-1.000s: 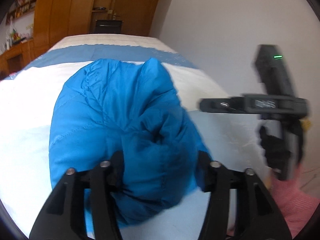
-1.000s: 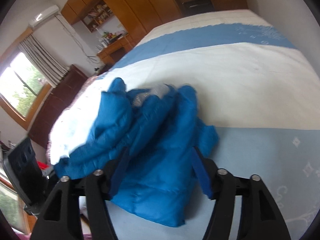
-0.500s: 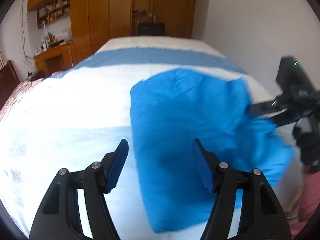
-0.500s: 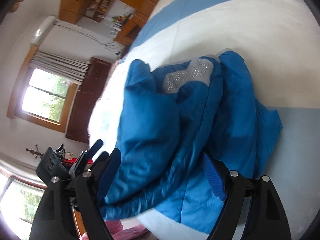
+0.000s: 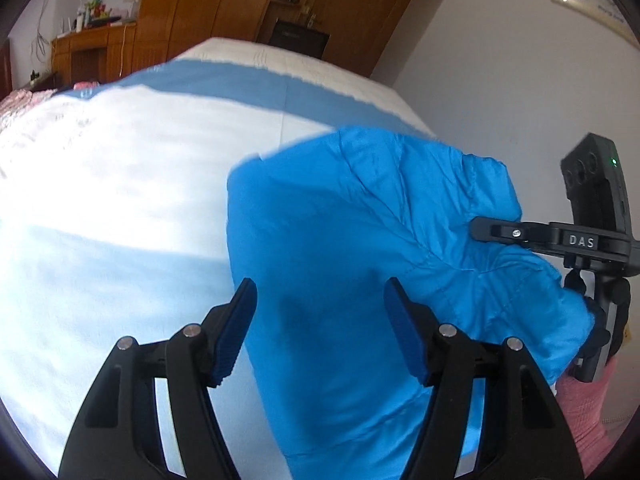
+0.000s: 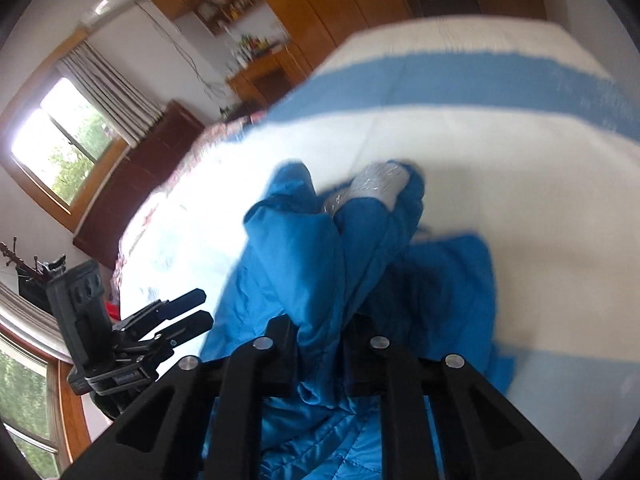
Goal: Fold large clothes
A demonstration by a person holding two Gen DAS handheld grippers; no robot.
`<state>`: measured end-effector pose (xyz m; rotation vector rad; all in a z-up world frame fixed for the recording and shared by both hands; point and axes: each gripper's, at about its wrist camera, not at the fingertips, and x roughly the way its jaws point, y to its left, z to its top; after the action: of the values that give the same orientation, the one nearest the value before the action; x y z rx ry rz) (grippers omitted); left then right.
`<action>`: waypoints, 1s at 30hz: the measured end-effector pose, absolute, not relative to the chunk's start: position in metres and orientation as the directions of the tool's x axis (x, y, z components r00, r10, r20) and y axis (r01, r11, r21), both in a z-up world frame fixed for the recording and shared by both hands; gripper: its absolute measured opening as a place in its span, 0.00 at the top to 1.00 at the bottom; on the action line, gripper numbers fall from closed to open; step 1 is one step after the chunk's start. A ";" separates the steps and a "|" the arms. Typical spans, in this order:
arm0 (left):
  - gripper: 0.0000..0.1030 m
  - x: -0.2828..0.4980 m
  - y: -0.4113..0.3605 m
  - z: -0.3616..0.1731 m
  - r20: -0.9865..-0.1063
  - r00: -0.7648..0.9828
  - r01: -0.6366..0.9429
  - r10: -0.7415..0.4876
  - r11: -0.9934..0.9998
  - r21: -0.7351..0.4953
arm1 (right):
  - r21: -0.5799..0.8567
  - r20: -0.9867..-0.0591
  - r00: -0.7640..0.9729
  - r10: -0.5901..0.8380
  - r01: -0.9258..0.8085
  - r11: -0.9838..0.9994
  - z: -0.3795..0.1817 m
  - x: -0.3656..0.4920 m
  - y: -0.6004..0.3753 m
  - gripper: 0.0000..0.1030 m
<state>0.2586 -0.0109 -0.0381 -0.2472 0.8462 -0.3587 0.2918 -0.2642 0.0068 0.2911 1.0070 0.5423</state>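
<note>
A bright blue padded jacket lies bunched on the bed, near its right edge. My left gripper hovers open over the jacket's near left part, pads clear of the cloth. My right gripper is closing its jaws, and a fold of the jacket is pinched between them. A silver lining patch shows at the far end of the bundle. In the left wrist view the right gripper reaches in from the right over the cloth. The left gripper shows at the lower left of the right wrist view.
The bed cover is white with blue bands. A white wall runs close along the bed's right side. Wooden wardrobes and a desk stand beyond the far end. A window is on the left. A pink sleeve holds the right gripper.
The right gripper's jaws have gone from wide apart to pinched on a jacket fold. The left gripper has slid left, off the bundle. The jacket is spread flatter.
</note>
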 end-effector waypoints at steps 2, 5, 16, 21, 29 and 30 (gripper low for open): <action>0.37 0.264 -0.019 -0.036 -0.681 0.609 0.225 -0.408 0.911 -0.345 | 0.481 -0.696 0.446 0.563 -0.293 0.826 0.012 0.287 -0.277 0.86; 0.37 0.272 -0.038 -0.043 -0.697 0.581 0.254 -0.420 0.907 -0.336 | 0.511 -0.689 0.449 0.570 -0.256 0.820 -0.004 0.282 -0.299 0.86; 0.36 0.295 -0.078 -0.078 -0.740 0.559 0.319 -0.374 0.921 -0.225 | 0.625 -0.649 0.441 0.619 -0.155 0.765 -0.112 0.257 -0.338 0.78; 0.36 0.285 -0.077 -0.076 -0.738 0.571 0.298 -0.359 0.929 -0.221 | 0.586 -0.678 0.451 0.581 -0.145 0.797 -0.096 0.248 -0.332 0.66; 0.37 0.261 -0.078 -0.059 -0.734 0.587 0.280 -0.342 0.936 -0.212 | 0.532 -0.654 0.506 0.563 -0.221 0.817 -0.037 0.194 -0.331 0.53; 0.37 0.257 -0.076 -0.057 -0.733 0.591 0.274 -0.337 0.938 -0.211 | 0.540 -0.649 0.491 0.581 -0.241 0.806 -0.032 0.191 -0.333 0.51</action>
<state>0.2569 -0.0756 -0.0569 -0.0788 0.8692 -0.3559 0.1909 -0.3327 -0.0317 0.4075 0.9323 0.5160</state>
